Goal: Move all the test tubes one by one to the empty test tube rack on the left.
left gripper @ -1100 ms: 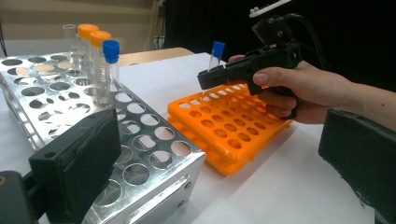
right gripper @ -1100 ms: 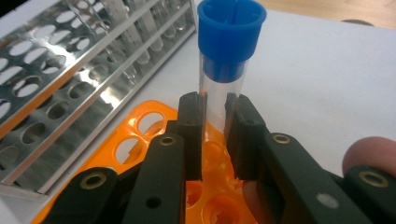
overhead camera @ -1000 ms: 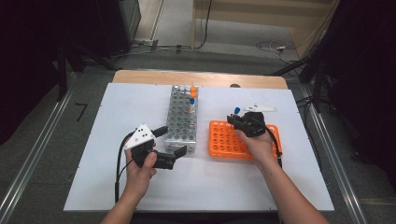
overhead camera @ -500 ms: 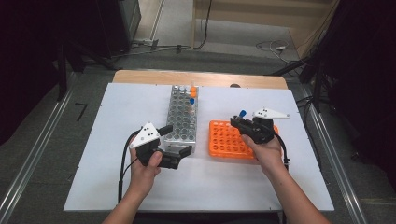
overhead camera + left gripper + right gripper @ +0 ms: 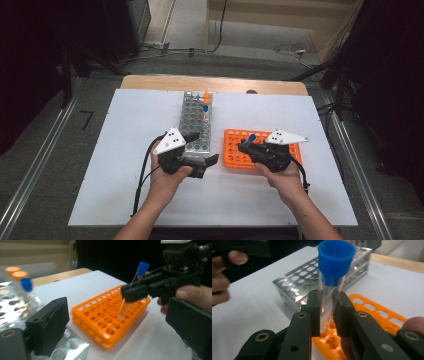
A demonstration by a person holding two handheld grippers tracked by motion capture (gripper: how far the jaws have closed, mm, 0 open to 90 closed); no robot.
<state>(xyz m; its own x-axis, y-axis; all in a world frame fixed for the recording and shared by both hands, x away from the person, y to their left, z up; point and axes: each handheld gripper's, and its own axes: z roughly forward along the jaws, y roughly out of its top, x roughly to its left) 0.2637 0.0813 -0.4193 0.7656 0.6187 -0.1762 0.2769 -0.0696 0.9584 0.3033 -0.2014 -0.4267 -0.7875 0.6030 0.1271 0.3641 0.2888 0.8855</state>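
One tube [image 5: 329, 295] btwn hand-held gripper [image 5: 327, 312] jaws

text: none readable | labels: none on racks or tubes | views perhaps too blurred

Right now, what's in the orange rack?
The orange rack shows open holes with no tubes standing in them. The right tool holds a blue-capped tube over it, tip at the holes. The holes behind that tool and hand are covered.
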